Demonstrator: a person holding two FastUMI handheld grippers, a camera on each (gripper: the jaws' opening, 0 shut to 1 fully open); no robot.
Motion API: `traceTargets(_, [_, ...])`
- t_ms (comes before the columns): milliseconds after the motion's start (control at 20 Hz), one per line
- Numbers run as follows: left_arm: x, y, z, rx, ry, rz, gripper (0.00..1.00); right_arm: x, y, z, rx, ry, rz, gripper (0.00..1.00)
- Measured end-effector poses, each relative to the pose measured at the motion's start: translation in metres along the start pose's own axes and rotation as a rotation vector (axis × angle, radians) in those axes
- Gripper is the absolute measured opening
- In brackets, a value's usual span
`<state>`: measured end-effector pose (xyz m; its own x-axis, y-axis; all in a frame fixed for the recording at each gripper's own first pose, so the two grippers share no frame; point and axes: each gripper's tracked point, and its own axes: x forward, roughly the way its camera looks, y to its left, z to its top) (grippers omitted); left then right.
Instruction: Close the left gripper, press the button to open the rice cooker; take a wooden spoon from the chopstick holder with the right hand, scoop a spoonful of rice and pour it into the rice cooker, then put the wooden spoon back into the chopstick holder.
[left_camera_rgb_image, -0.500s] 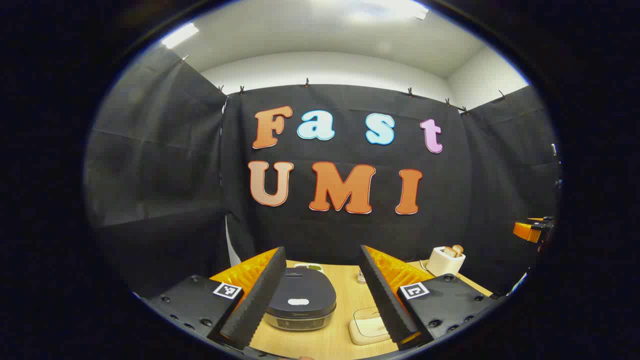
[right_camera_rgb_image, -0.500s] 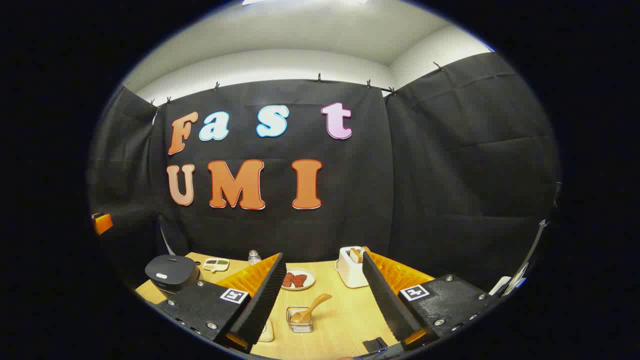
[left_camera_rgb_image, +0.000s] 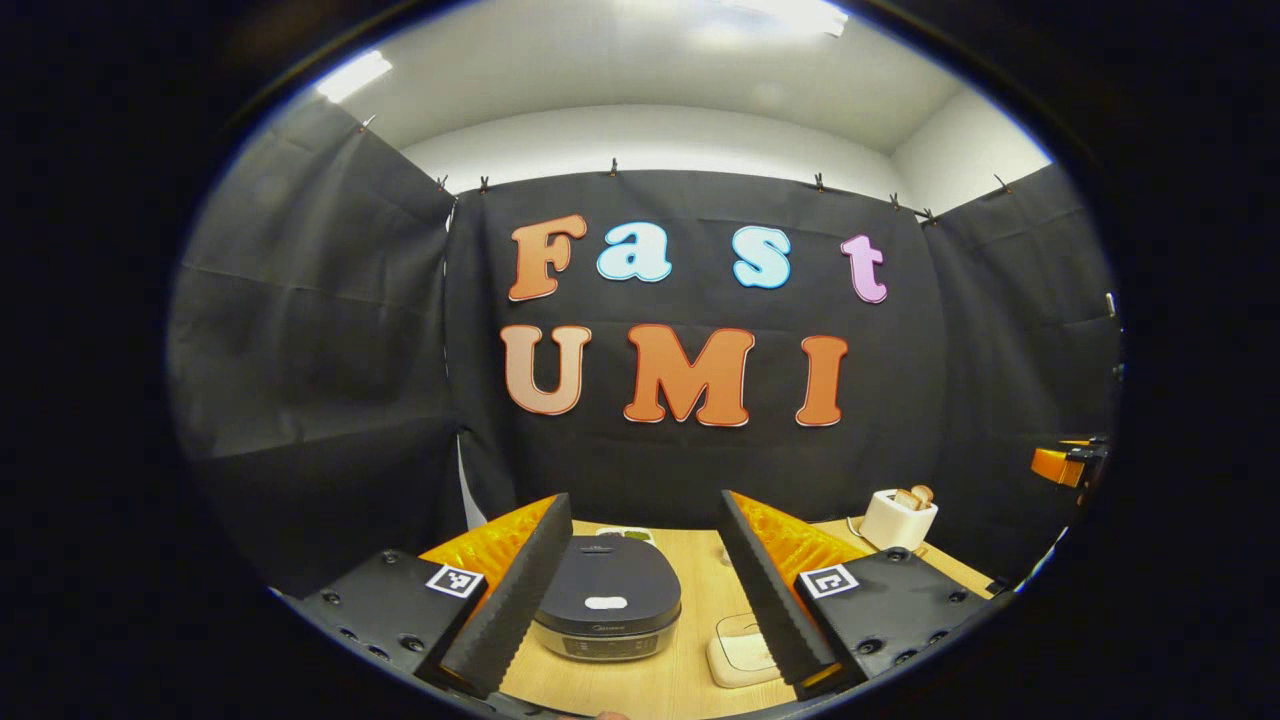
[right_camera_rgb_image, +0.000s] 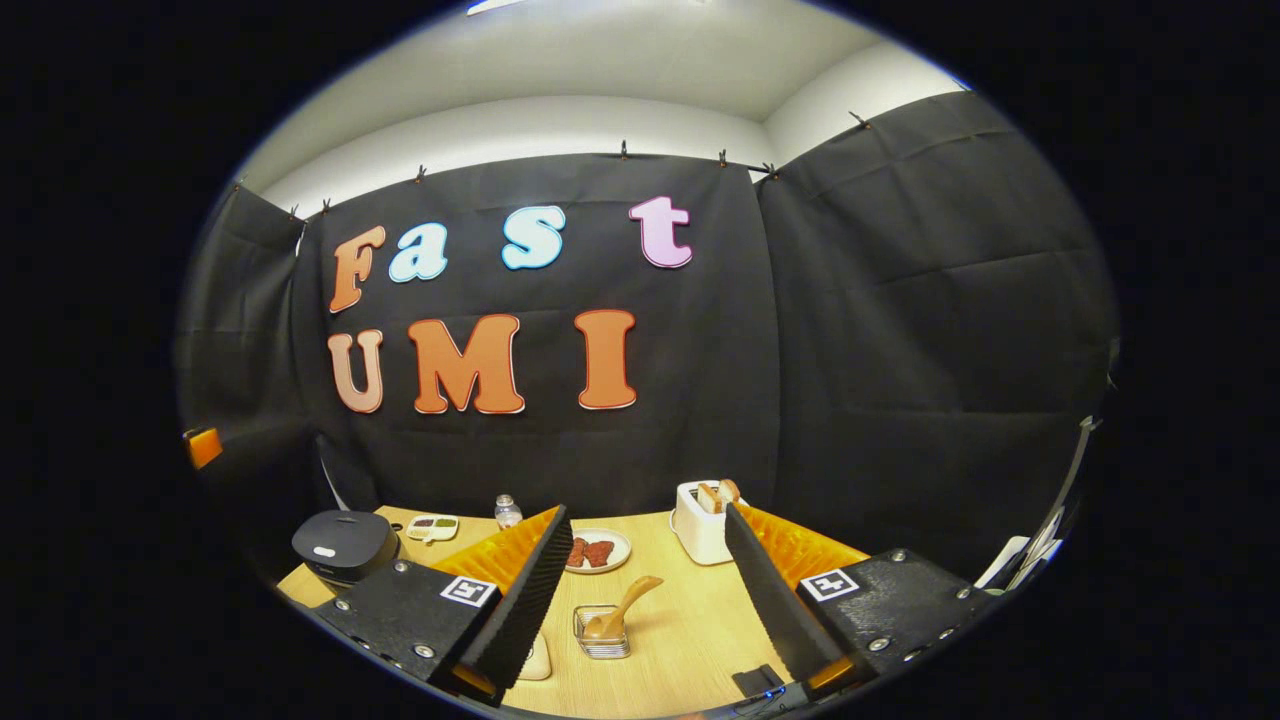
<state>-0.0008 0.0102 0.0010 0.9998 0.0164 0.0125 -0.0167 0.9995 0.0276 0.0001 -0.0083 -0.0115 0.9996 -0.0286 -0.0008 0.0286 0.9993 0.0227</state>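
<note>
I am holding my left tool wide open and empty above the closed rice cooker. My right tool, equally open, is hovering over the wooden spoon in its holder on the surface.

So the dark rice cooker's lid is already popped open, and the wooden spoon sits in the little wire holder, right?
Not quite. The dark rice cooker is shut, its lid lying flat, as the left gripper view shows between the open fingers of the left gripper. The rest holds: the wooden spoon does sit in the small wire chopstick holder.
</note>
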Motion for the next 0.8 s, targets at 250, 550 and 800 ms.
traceTargets(250, [0.005,0.006,-0.002,-0.007,0.026,-0.027,1.00,0.000,0.016,-0.002,0.034,0.002,-0.004,0.95])
traceTargets(550, [0.013,0.016,0.001,-0.002,0.002,-0.020,1.00,0.003,0.023,-0.001,0.002,0.003,0.013,0.95])
traceTargets(800, [0.024,0.022,0.000,-0.017,0.006,-0.028,1.00,0.008,0.028,-0.001,-0.005,-0.008,-0.007,0.95])
